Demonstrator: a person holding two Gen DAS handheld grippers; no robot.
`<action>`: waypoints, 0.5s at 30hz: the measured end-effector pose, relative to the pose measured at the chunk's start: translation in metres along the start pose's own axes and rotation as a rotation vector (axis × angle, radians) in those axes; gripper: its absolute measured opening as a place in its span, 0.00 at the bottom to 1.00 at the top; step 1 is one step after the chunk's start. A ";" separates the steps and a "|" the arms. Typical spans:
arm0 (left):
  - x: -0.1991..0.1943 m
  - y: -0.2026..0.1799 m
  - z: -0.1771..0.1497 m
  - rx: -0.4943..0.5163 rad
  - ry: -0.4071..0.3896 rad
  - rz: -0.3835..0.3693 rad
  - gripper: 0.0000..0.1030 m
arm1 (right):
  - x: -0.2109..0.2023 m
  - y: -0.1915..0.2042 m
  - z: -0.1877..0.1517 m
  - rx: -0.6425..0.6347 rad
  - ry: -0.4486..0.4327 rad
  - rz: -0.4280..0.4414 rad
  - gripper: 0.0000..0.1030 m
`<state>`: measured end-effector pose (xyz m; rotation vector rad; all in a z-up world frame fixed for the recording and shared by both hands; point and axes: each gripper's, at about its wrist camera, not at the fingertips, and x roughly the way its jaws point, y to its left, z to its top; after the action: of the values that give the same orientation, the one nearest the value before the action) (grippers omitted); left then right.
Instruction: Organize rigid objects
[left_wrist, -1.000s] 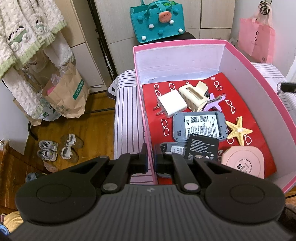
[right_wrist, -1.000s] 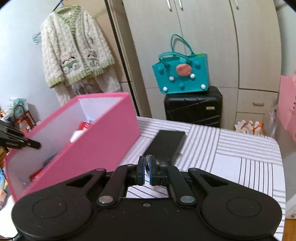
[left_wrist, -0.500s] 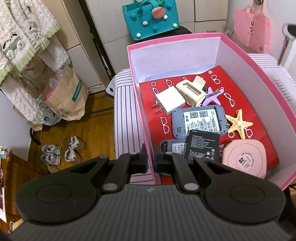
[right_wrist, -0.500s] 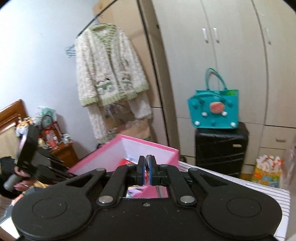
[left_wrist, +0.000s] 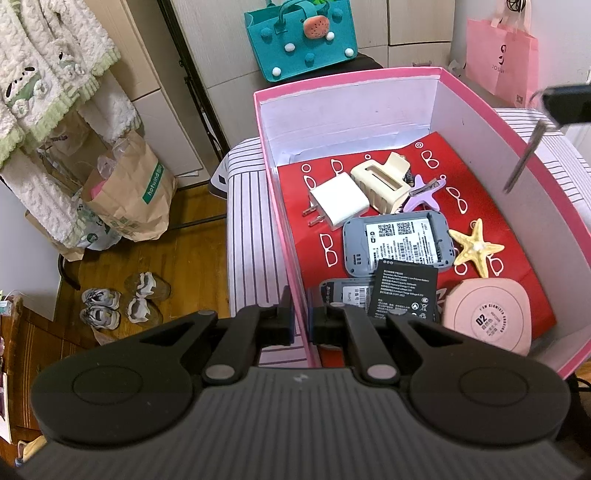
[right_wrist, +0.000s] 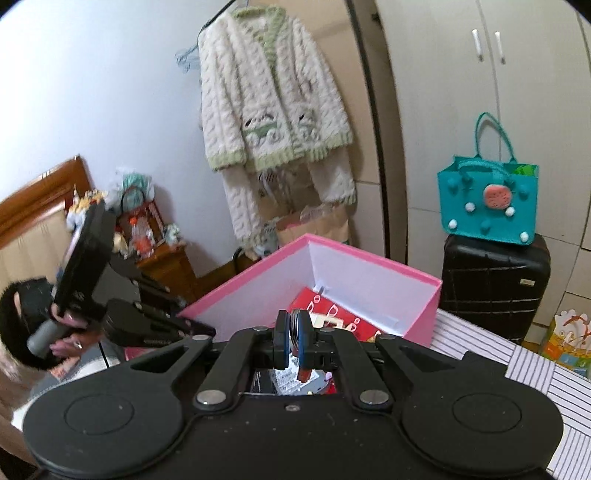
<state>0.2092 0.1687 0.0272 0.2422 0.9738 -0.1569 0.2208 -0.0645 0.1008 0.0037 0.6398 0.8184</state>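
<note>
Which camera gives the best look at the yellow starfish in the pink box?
The left wrist view: the yellow starfish lies in full sight on the red liner. In the right wrist view, the right gripper's body blocks the box floor, hiding it.

Your way into the pink box (left_wrist: 480, 122) stays open from above; bare red lining (left_wrist: 476, 192) lies by its right wall, while the white charger (left_wrist: 341, 206), cream clip (left_wrist: 380, 184) and grey router (left_wrist: 399, 243) crowd the middle.

The pink box (left_wrist: 480, 122) is looking like matt cardboard — its red paper liner (left_wrist: 295, 206) glossy — the charger (left_wrist: 341, 206) showing smooth plastic.
</note>
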 end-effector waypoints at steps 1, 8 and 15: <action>-0.001 0.000 0.000 0.001 0.000 -0.001 0.06 | 0.004 0.001 0.000 -0.010 0.009 -0.006 0.06; -0.002 0.001 -0.001 0.005 -0.002 -0.002 0.06 | 0.036 -0.002 -0.004 -0.064 0.080 -0.066 0.06; -0.002 0.001 0.000 0.005 -0.001 -0.004 0.06 | 0.049 -0.010 -0.004 -0.082 0.090 -0.124 0.07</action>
<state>0.2083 0.1698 0.0284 0.2446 0.9730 -0.1635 0.2506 -0.0394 0.0694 -0.1473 0.6841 0.7273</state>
